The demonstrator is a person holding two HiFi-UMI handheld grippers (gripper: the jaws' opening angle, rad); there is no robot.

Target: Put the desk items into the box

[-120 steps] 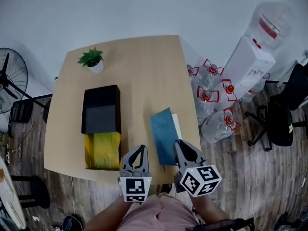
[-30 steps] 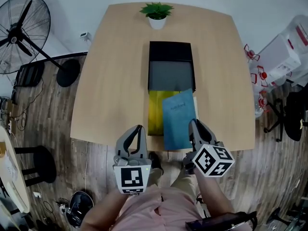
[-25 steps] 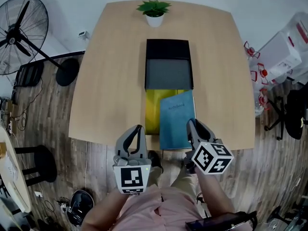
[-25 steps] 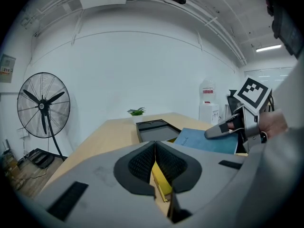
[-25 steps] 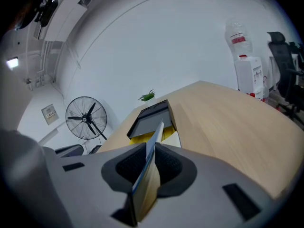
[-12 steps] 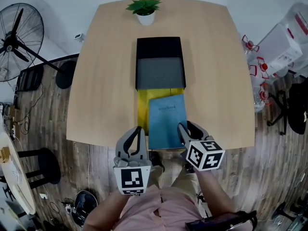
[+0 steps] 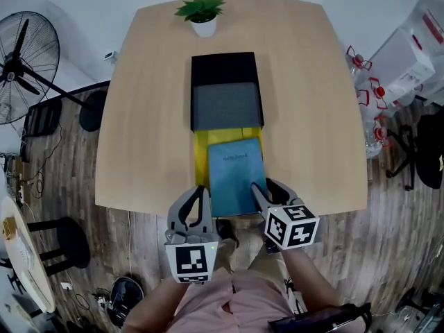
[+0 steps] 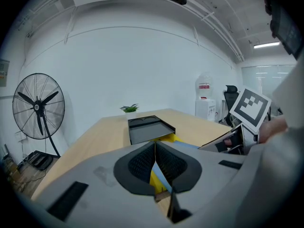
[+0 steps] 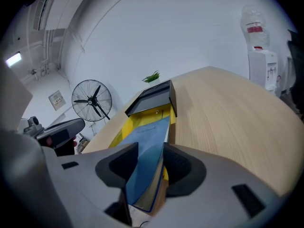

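Observation:
A blue notebook (image 7: 236, 175) lies tilted over the open yellow box (image 7: 201, 155) near the table's front edge. My right gripper (image 7: 267, 189) is shut on the notebook's near edge; in the right gripper view the notebook (image 9: 149, 132) runs out between the pads of that gripper (image 9: 151, 152) over the yellow box (image 9: 135, 120). A black lid (image 7: 227, 92) covers the box's far half. My left gripper (image 7: 197, 194) hangs just left of the notebook at the table edge, and in its own view the gripper (image 8: 155, 148) is shut with nothing between its pads.
A potted plant (image 7: 201, 11) stands at the far edge of the wooden table (image 7: 312, 116). A floor fan (image 7: 21, 54) is to the left, a stool (image 7: 62, 241) at the near left, and water bottles (image 7: 364, 57) with a dispenser (image 7: 409, 40) to the right.
The right gripper has carried the blue notebook leftward from beside the box until it sits over the yellow box's open part. The left gripper has stayed shut at the table edge.

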